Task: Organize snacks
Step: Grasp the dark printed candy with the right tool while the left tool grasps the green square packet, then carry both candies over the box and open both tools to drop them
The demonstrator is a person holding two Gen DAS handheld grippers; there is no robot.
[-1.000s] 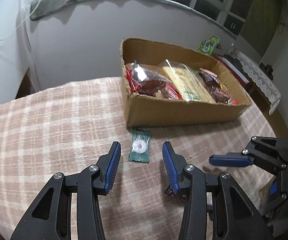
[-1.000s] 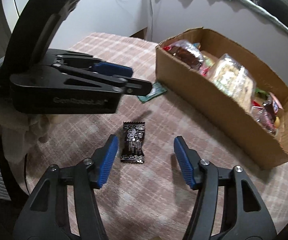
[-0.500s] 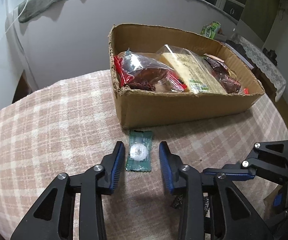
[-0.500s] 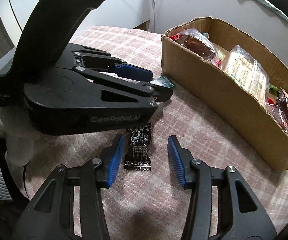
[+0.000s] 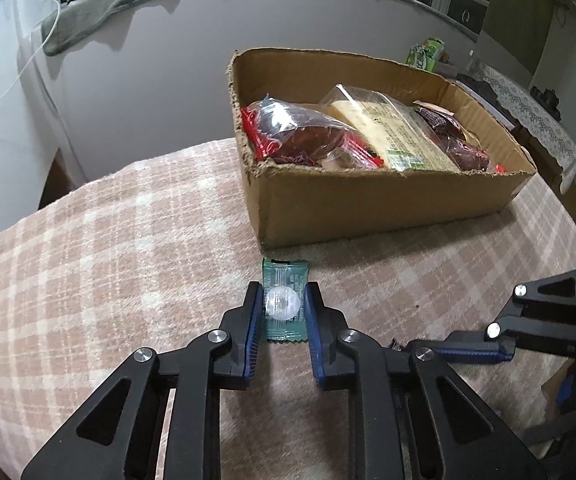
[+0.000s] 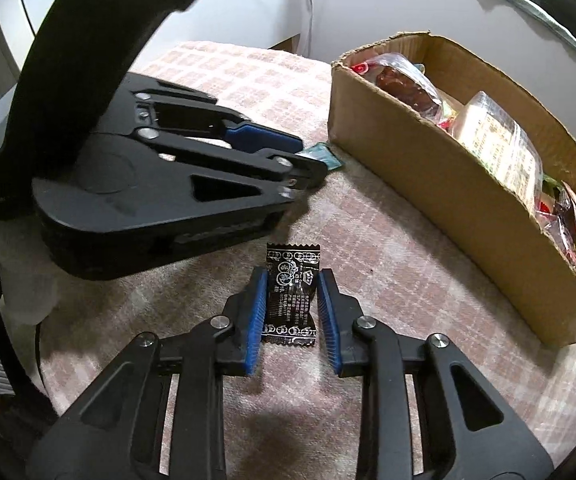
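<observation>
A green wrapped candy (image 5: pixel 284 300) lies on the plaid cloth in front of the cardboard box (image 5: pixel 368 208). My left gripper (image 5: pixel 282 310) has closed around it, with both blue pads touching the wrapper's sides. A black wrapped candy (image 6: pixel 292 294) lies on the cloth in the right wrist view. My right gripper (image 6: pixel 293 300) has closed around it, pads at its edges. The left gripper body (image 6: pixel 160 184) fills the left of the right wrist view, and the green candy's corner (image 6: pixel 322 156) shows past its tip. The right gripper (image 5: pixel 528 332) shows at the right of the left wrist view.
The box (image 6: pixel 468 200) holds several bagged snacks: a red bag (image 5: pixel 300 132), a yellow pack (image 5: pixel 392 128) and dark packs (image 5: pixel 460 136). A white wall stands behind the table. A side table with a lace cloth (image 5: pixel 528 112) is far right.
Both grippers moved forward and down and their jaws narrowed. The left one closed onto the green candy. The right one closed onto the black candy.
</observation>
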